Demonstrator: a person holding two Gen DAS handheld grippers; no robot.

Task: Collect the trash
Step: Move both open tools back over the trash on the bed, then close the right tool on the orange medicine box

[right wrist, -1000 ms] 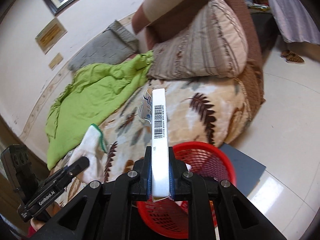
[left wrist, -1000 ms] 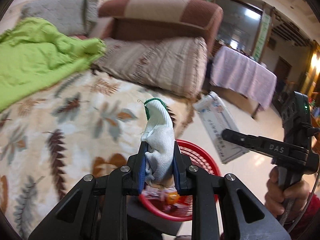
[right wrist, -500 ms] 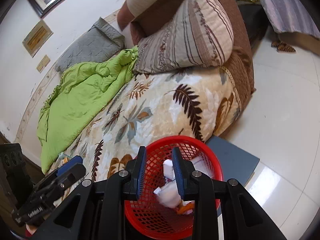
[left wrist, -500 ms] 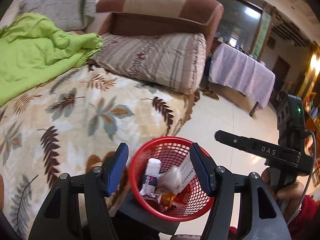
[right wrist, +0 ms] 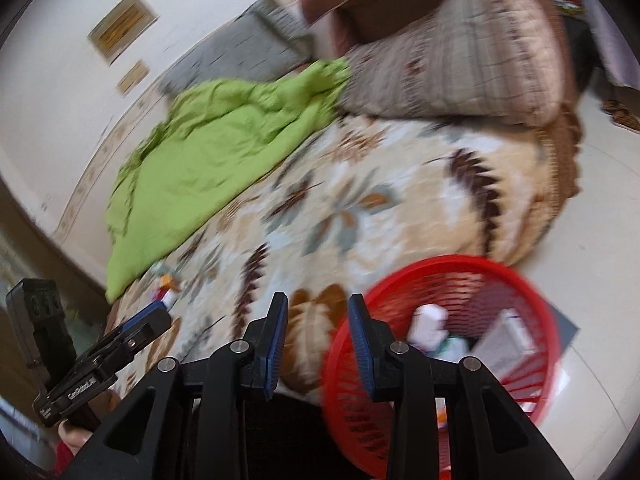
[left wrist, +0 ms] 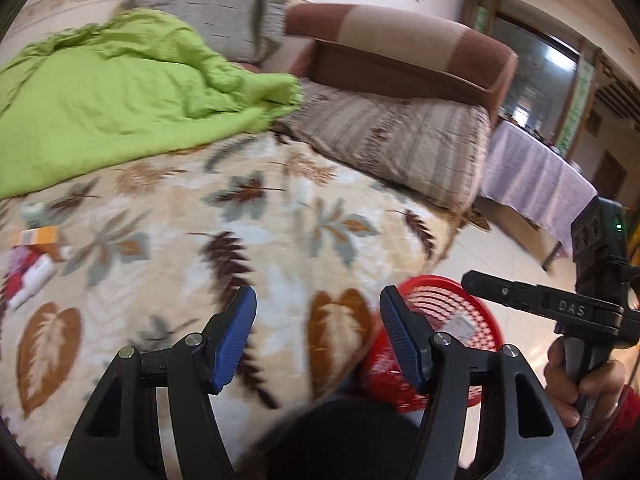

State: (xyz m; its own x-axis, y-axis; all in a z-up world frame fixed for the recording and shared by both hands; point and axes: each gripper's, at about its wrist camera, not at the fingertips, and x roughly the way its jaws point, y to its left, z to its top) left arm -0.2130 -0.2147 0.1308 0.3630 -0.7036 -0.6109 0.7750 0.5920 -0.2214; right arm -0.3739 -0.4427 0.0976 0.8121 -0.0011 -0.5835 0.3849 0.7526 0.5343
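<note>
A red mesh basket stands on the floor beside the bed, holding white packets and a glove; it also shows in the right wrist view. My left gripper is open and empty over the leaf-patterned blanket, left of the basket. My right gripper is open and empty at the basket's left rim. Small boxes and packets lie on the blanket at the far left; they also show in the right wrist view, blurred.
A green quilt covers the back of the bed. A striped pillow and brown headboard lie at the right end. A table with a purple cloth stands beyond on the tiled floor.
A second ago the left gripper held a white glove and the right a white box; both were let go into the basket. Both grippers have since swung left toward the bed.
</note>
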